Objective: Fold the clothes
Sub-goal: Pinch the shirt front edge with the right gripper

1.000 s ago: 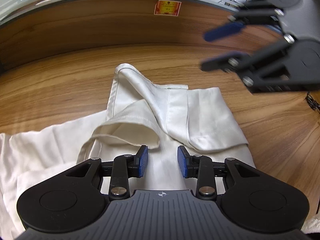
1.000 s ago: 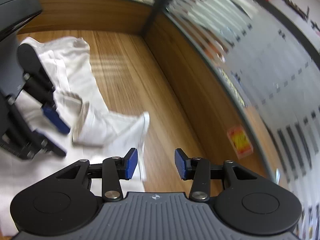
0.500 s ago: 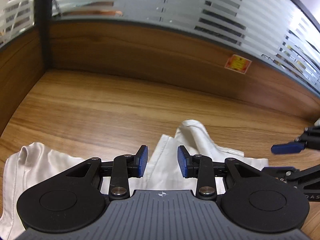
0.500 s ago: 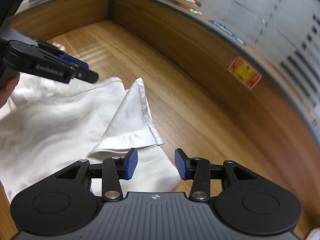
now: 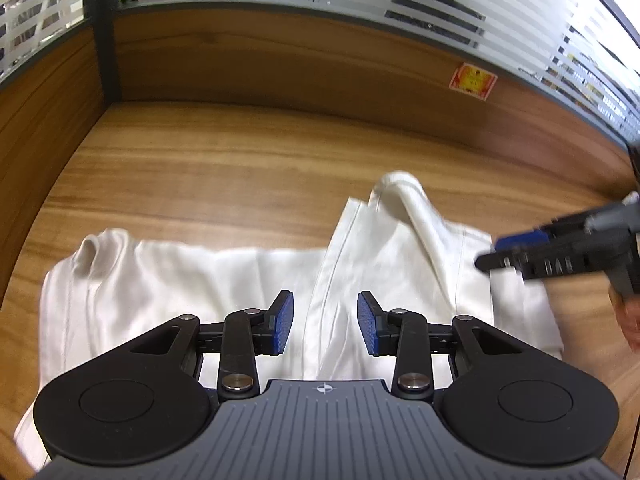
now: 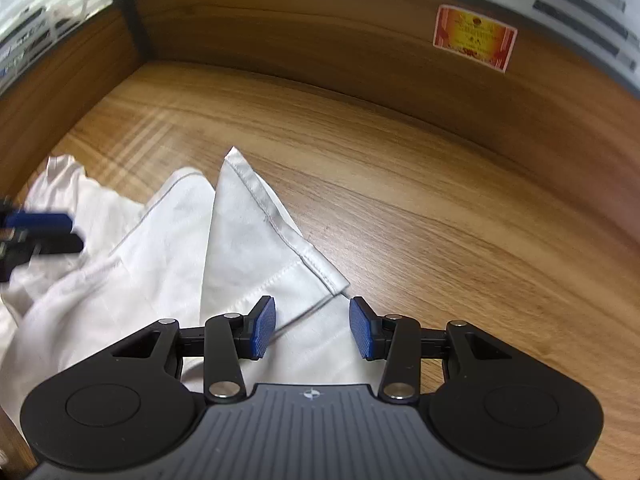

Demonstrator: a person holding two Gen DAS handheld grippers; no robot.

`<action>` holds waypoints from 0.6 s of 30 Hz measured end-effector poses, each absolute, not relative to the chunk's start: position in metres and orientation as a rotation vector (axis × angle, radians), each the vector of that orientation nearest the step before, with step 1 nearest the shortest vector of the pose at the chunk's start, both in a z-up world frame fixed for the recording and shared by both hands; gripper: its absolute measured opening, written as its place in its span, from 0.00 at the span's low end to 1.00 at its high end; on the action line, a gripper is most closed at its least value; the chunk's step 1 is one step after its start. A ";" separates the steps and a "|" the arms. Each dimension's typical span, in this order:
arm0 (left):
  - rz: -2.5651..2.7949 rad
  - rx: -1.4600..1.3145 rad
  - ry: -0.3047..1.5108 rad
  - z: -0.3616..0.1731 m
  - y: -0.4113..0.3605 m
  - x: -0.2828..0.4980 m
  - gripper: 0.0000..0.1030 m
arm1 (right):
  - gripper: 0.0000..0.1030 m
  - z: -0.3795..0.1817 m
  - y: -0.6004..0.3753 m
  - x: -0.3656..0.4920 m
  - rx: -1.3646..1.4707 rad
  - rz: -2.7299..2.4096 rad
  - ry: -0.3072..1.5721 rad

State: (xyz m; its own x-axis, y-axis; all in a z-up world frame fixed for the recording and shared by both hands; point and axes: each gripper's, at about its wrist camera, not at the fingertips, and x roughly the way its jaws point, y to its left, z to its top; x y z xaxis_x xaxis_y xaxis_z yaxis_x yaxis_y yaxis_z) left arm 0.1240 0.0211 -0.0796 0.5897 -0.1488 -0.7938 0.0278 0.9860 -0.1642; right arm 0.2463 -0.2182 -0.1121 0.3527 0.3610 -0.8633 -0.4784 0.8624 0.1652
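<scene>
A white garment [image 5: 392,264] lies crumpled on the wooden table, with a folded flap raised at its far right. My left gripper [image 5: 325,328] is open and empty just above the garment's middle. My right gripper [image 6: 312,327] is open and empty over the hemmed corner of the same garment [image 6: 248,248]. The right gripper also shows blurred at the right edge of the left wrist view [image 5: 552,248]. The left gripper shows blurred at the left edge of the right wrist view [image 6: 36,232].
The wooden table [image 5: 224,168] is boxed in by wooden partition walls [image 5: 280,60] at the back and left, with striped frosted glass above. A red and yellow sticker [image 6: 474,36] is on the back wall.
Both grippers have swung to face the back wall and dropped closer to the garment. The right gripper now sits over the hemmed corner. Both stay open.
</scene>
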 end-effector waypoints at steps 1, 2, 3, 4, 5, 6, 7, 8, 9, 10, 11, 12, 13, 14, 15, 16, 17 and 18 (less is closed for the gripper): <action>-0.102 -0.136 0.941 -0.081 0.022 0.121 0.38 | 0.32 -0.113 -0.219 0.247 -0.101 0.549 1.081; -0.101 -0.131 0.947 -0.082 0.022 0.118 0.38 | 0.19 -0.113 -0.219 0.248 -0.083 0.551 1.078; -0.095 -0.132 0.954 -0.083 0.024 0.115 0.38 | 0.09 -0.112 -0.219 0.249 -0.074 0.555 1.070; -0.088 -0.133 0.961 -0.084 0.025 0.111 0.38 | 0.07 -0.111 -0.219 0.249 -0.065 0.559 1.061; -0.080 -0.137 0.966 -0.085 0.027 0.108 0.38 | 0.05 -0.108 -0.217 0.247 -0.062 0.572 1.047; -0.076 -0.139 0.967 -0.085 0.028 0.106 0.38 | 0.00 -0.105 -0.215 0.246 -0.059 0.585 1.033; -0.070 -0.141 0.970 -0.085 0.030 0.104 0.38 | 0.00 -0.103 -0.213 0.245 -0.054 0.597 1.028; -0.067 -0.140 0.970 -0.085 0.031 0.101 0.38 | 0.00 -0.100 -0.209 0.242 -0.047 0.618 1.023; -0.063 -0.138 0.970 -0.084 0.033 0.099 0.38 | 0.00 -0.097 -0.205 0.240 -0.041 0.640 1.018; -0.060 -0.136 0.969 -0.084 0.034 0.096 0.38 | 0.00 -0.094 -0.200 0.237 -0.042 0.660 1.014; -0.057 -0.133 0.969 -0.083 0.035 0.094 0.38 | 0.00 -0.091 -0.195 0.234 -0.044 0.680 1.010; -0.053 -0.131 0.969 -0.083 0.036 0.091 0.38 | 0.00 -0.088 -0.190 0.231 -0.049 0.698 1.007; -0.050 -0.129 0.968 -0.082 0.037 0.089 0.38 | 0.00 -0.086 -0.184 0.227 -0.061 0.712 1.002; -0.047 -0.127 0.968 -0.082 0.038 0.086 0.38 | 0.00 -0.085 -0.180 0.225 -0.075 0.705 0.998; -0.043 -0.124 0.968 -0.081 0.040 0.084 0.38 | 0.01 -0.084 -0.176 0.224 -0.090 0.697 0.994; -0.040 -0.122 0.967 -0.080 0.041 0.081 0.38 | 0.01 -0.084 -0.172 0.222 -0.104 0.689 0.990; -0.037 -0.120 0.967 -0.080 0.042 0.079 0.38 | 0.03 -0.085 -0.170 0.223 -0.113 0.668 0.992; -0.033 -0.118 0.966 -0.079 0.043 0.076 0.38 | 0.07 -0.086 -0.169 0.224 -0.122 0.646 0.994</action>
State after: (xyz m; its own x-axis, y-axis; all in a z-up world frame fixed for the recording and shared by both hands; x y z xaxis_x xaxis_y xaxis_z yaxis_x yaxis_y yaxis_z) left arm 0.0763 0.0432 -0.0792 0.5683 -0.0808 -0.8189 -0.0243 0.9931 -0.1148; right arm 0.2236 -0.1687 -0.0858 0.3769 0.4494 -0.8099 -0.5573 0.8085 0.1893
